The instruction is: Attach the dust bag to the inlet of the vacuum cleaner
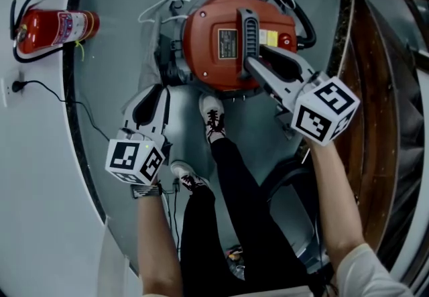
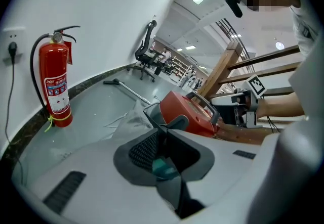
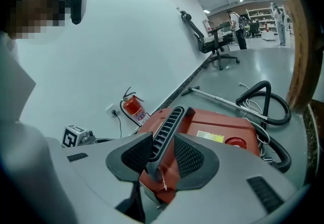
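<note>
Nearest, the left gripper (image 1: 156, 91) hangs over the floor just short of the vacuum cleaner's (image 1: 208, 44) left side, its jaws pressed together on nothing. A red fire extinguisher (image 1: 57, 29) lies well left of the vacuum cleaner. Ahead of the left jaws and apart from them, a crumpled pale bag (image 2: 130, 118) lies on the floor against the vacuum cleaner's left side; I cannot tell whether it is the dust bag. The right gripper (image 3: 163, 137) pinches the black ribbed handle (image 3: 169, 119) on top of the vacuum cleaner's red lid. A black hose (image 3: 273, 97) loops beyond the vacuum cleaner's right side.
</note>
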